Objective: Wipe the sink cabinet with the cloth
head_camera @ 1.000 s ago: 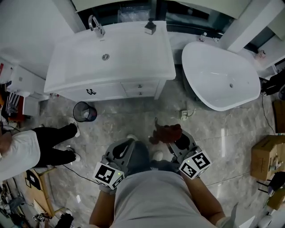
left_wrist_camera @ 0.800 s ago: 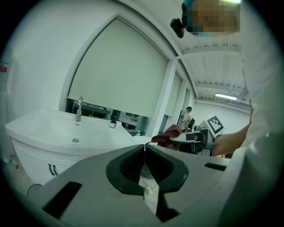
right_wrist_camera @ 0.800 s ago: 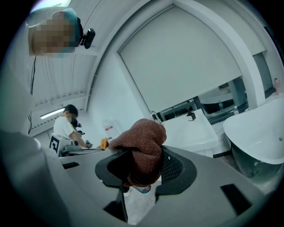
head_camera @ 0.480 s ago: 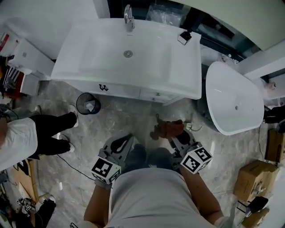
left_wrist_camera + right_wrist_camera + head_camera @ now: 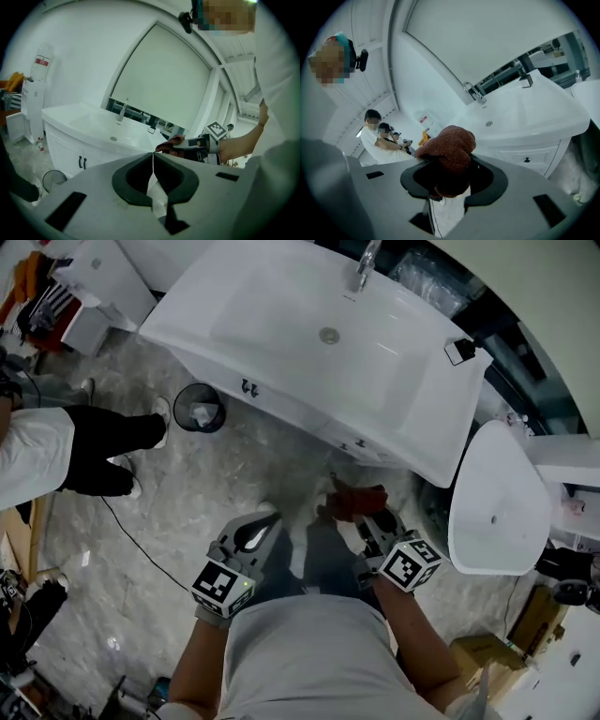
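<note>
Now, in the head view, the sink cabinet (image 5: pixel 281 401) lies aslant from the upper left toward the right edge. A second ago it sat square across the top, so the person has turned and closed in on its front. The bathtub (image 5: pixel 497 498) has slid to the right edge, and the waste bin (image 5: pixel 199 407) stands on the floor just off the cabinet's left front corner. The left gripper (image 5: pixel 266 519) and the right gripper (image 5: pixel 364 519) stay low by the person's body. The brown cloth (image 5: pixel 354 501) bunched at the right one's tip is now near the cabinet's front edge but does not touch it. In the left gripper view, the left gripper (image 5: pixel 153 157) has its jaws pressed together with nothing between them. Beyond it the cabinet (image 5: pixel 70 140) fills the left, and the cloth (image 5: pixel 169 143) is held out level with the countertop's front edge. In the right gripper view, the right gripper (image 5: pixel 452 180) is clamped on the cloth (image 5: pixel 450 152), which mounds up over the jaws. The cabinet (image 5: pixel 534 140) stands ahead to the right with its drawer fronts facing the jaws. By my reading the approach is nearly done and no wiping has begun; the next move needs the cloth brought flat against a cabinet face.
</note>
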`<state>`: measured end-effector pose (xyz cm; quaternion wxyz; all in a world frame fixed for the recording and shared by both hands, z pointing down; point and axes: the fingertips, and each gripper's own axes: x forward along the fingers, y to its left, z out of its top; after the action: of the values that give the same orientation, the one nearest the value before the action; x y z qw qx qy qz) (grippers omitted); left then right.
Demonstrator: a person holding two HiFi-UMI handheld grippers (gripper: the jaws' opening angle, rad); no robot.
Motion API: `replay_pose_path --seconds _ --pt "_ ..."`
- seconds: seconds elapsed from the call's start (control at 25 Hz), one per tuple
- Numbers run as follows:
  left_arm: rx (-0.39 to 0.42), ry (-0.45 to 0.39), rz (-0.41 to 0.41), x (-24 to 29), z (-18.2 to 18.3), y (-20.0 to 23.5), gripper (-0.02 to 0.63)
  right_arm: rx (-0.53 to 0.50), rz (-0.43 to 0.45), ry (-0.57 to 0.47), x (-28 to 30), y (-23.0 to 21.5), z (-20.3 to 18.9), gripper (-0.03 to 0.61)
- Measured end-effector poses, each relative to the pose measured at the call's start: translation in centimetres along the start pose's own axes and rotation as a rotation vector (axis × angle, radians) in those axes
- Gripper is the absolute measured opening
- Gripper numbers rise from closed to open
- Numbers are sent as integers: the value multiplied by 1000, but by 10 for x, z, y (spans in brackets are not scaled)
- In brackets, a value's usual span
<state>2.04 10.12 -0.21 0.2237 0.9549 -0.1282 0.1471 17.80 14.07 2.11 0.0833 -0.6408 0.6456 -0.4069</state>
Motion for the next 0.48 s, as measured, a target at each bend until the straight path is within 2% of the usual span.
replay_pose_path --seconds 0.2,0.48 --pt "-65 -38 136 4 -20 36 12 38 14 80 47 -33 -20 143" --pt "-163 -50 329 8 -88 67 12 -31 9 234 117 -84 -78 143"
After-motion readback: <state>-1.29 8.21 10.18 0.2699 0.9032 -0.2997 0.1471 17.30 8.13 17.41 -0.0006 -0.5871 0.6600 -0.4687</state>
